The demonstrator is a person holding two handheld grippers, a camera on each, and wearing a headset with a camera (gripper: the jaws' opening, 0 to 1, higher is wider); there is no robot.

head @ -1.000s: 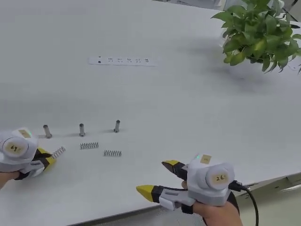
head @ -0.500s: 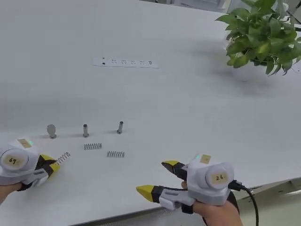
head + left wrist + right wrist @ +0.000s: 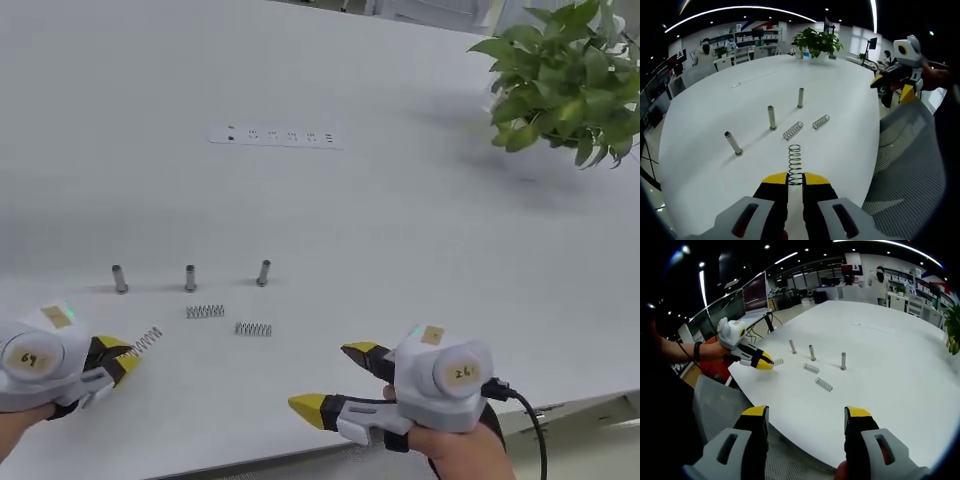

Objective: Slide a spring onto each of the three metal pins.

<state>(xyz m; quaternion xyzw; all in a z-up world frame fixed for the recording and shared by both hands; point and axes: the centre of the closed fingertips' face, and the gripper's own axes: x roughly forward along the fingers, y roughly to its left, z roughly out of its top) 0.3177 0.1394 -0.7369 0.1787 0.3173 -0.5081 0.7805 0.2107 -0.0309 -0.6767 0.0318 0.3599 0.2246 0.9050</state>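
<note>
Left gripper (image 3: 795, 179) has pulled back a touch, pinching one spring (image 3: 795, 161) by its end. Nearest pin (image 3: 733, 143) looks next. Right gripper (image 3: 806, 412) hangs spread wide.

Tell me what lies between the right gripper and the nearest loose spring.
Nothing but bare white table: in the head view the stretch from the right gripper to that spring is bare.
</note>
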